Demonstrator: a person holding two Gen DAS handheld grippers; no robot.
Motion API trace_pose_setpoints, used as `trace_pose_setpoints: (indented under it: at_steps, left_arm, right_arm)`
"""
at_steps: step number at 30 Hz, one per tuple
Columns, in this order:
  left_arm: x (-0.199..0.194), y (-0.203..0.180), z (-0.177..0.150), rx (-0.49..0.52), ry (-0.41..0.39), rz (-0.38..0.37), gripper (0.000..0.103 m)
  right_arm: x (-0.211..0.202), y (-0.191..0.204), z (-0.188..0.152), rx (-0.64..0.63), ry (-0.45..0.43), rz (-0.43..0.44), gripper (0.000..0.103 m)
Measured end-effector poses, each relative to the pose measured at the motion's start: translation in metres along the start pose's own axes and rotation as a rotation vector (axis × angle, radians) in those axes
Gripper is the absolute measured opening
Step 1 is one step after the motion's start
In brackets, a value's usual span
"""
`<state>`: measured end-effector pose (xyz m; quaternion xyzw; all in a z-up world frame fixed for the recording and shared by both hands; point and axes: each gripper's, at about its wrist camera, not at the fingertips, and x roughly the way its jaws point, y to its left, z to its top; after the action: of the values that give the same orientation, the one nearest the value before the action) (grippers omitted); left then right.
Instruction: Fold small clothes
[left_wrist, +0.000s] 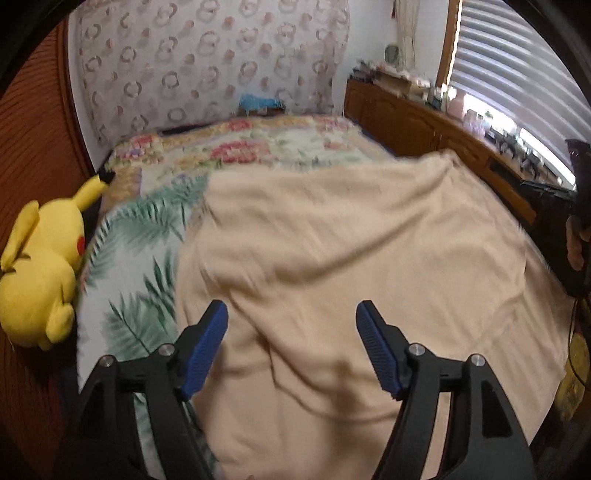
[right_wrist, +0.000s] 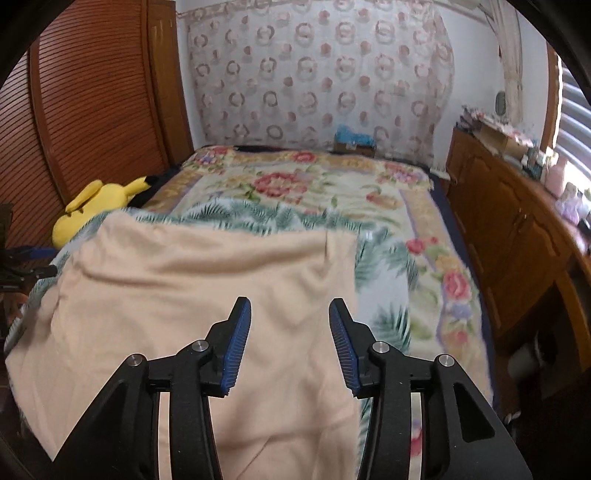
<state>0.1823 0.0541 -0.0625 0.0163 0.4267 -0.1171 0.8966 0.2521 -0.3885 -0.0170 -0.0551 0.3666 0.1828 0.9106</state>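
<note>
A peach-coloured garment (left_wrist: 351, 251) lies spread and wrinkled on the bed; it also shows in the right wrist view (right_wrist: 207, 280). My left gripper (left_wrist: 291, 314) is open and empty, held above the garment's near left part. My right gripper (right_wrist: 290, 310) is open and empty, above the garment near its right edge. The other hand and its black gripper show at the right rim of the left wrist view (left_wrist: 576, 229).
The bed carries a palm-leaf sheet (right_wrist: 391, 258) and a floral blanket (right_wrist: 295, 184). A yellow plush toy (left_wrist: 40, 266) lies at the bed's left edge by a wooden louvred door (right_wrist: 85, 103). A wooden cabinet (right_wrist: 509, 236) with clutter runs along the right.
</note>
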Motion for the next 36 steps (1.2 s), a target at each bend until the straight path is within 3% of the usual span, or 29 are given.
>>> trace_pose_setpoints:
  at_steps: [5,11,14,18,21,33,36]
  left_arm:
    - [0.009,-0.007,-0.019,0.003,0.044,0.015,0.071]
    - [0.014,-0.009,-0.024,0.014,0.057,0.044,0.072]
    - [0.015,-0.009,-0.024,0.015,0.051,0.048,0.074]
    - [0.018,-0.012,-0.027,0.026,0.024,0.043,0.087]
    - [0.020,-0.013,-0.026,0.034,0.029,0.039,0.090]
    - [0.016,-0.014,-0.028,0.034,0.049,0.034,0.091]
    - [0.003,-0.008,-0.033,0.009,0.015,0.034,0.091]
  right_arm:
    - [0.006,0.001,-0.045,0.044,0.067,0.004,0.044]
    - [0.011,-0.002,-0.075,0.085,0.117,0.023,0.044]
    - [0.015,0.003,-0.079,0.076,0.126,0.031,0.044]
    - [0.022,0.001,-0.078,0.101,0.118,0.025,0.044]
    - [0.026,-0.001,-0.076,0.115,0.105,0.005,0.044]
    - [0.029,-0.002,-0.077,0.130,0.087,-0.034,0.044]
    - [0.030,-0.001,-0.077,0.122,0.089,-0.044,0.044]
